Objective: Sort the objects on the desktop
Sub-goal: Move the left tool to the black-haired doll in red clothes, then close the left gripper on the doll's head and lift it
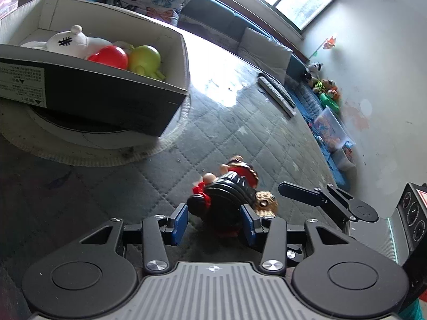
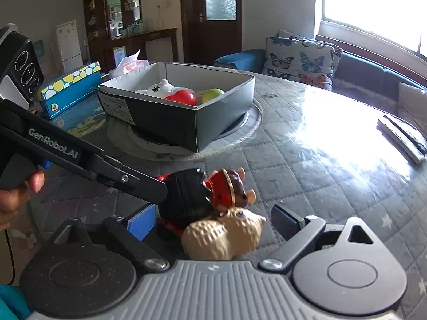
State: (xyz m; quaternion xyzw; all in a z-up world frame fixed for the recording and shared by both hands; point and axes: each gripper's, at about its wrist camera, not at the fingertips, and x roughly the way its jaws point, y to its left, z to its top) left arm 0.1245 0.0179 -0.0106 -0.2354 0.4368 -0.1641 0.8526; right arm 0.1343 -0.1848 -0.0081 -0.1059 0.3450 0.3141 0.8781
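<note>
On the quilted table [image 2: 307,165], the left gripper [image 1: 213,222] clasped a toy figure [image 1: 226,197]; the right gripper [image 2: 213,222] gaped wide, gripping nothing.

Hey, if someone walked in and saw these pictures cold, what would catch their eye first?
Probably the toy figure, black, red and tan, lying on the quilted table with both grippers around it: the left gripper straddling its black part, the right gripper open around the tan part. Next, the grey box behind it, holding a white plush, a red ball and a green toy.
</note>
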